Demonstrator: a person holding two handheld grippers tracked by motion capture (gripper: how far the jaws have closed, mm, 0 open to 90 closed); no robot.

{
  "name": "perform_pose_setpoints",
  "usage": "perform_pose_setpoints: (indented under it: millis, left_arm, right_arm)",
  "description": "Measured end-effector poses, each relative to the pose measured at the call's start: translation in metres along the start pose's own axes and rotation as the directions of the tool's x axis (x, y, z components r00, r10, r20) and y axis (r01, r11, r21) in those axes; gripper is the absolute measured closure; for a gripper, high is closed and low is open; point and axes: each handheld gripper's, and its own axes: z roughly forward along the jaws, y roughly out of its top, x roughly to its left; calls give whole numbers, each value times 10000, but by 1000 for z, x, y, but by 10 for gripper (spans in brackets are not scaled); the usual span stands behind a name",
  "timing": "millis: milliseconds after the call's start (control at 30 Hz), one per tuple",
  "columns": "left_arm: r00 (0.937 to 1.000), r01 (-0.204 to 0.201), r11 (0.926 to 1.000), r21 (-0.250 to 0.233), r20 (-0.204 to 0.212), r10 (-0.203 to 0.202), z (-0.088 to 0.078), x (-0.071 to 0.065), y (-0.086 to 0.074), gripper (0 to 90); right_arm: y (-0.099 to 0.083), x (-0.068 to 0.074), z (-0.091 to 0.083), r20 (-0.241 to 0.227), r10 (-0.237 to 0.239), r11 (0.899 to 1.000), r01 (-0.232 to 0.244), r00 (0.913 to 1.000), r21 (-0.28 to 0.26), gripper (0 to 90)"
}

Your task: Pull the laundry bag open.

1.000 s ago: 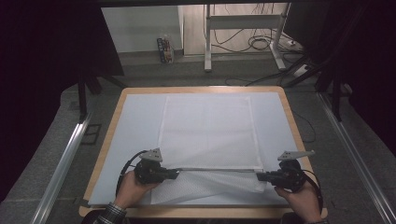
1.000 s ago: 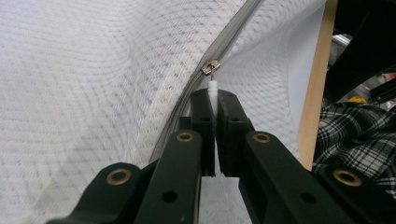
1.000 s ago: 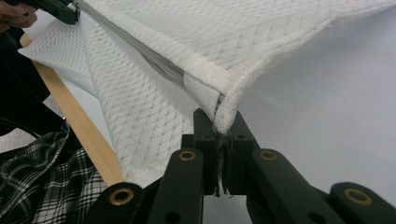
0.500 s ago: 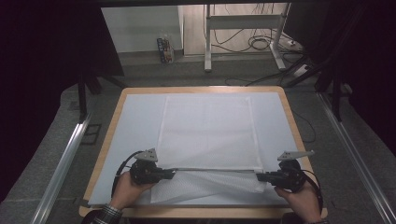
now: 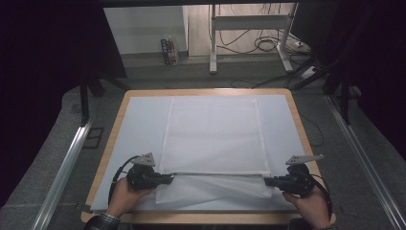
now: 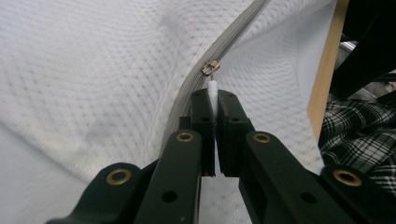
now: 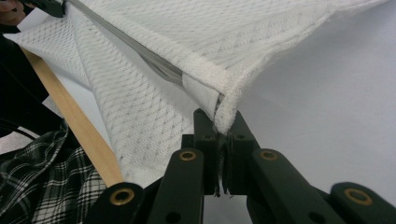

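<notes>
Two grippers hold the near edge of a white mesh bag on a table.

The table (image 5: 119, 120) has a wooden rim and a pale sheet (image 5: 139, 129) covers its top. On the sheet lies the white mesh bag (image 5: 210, 139), flat in the middle of the table; its near edge, with a grey zipper (image 5: 215, 173), is lifted and stretched between the two hands. The left gripper (image 5: 168, 179) is at about 7 o'clock of the bag, and its jaws are closed on a small white pull tab (image 6: 213, 89) just below the metal slider (image 6: 210, 68). The right gripper (image 5: 266, 182) is at about 5 o'clock, and its jaws are closed on the bag's hemmed corner (image 7: 223, 112), where the zipper ends. A checked sleeve (image 6: 364, 135) is near the table edge.
</notes>
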Motion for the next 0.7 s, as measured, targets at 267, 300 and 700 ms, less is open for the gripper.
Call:
perform_pose_setpoints:
  millis: [267,300,700]
  left_arm:
    - [10000,38,9999,94,-67,-37,-2,0,-4,872]
    - [10000,61,9999,80,-62,-60,-4,1,-5,873]
    - [9997,214,9998,28,-134,-214,-10,1,-12,872]
  right_arm:
    - [0,1,0,57,-73,9999,72,10000,73,850]
    - [0,0,0,-46,-16,10000,16,10000,21,850]
    - [0,-1,1,-37,-5,10000,6,10000,62,849]
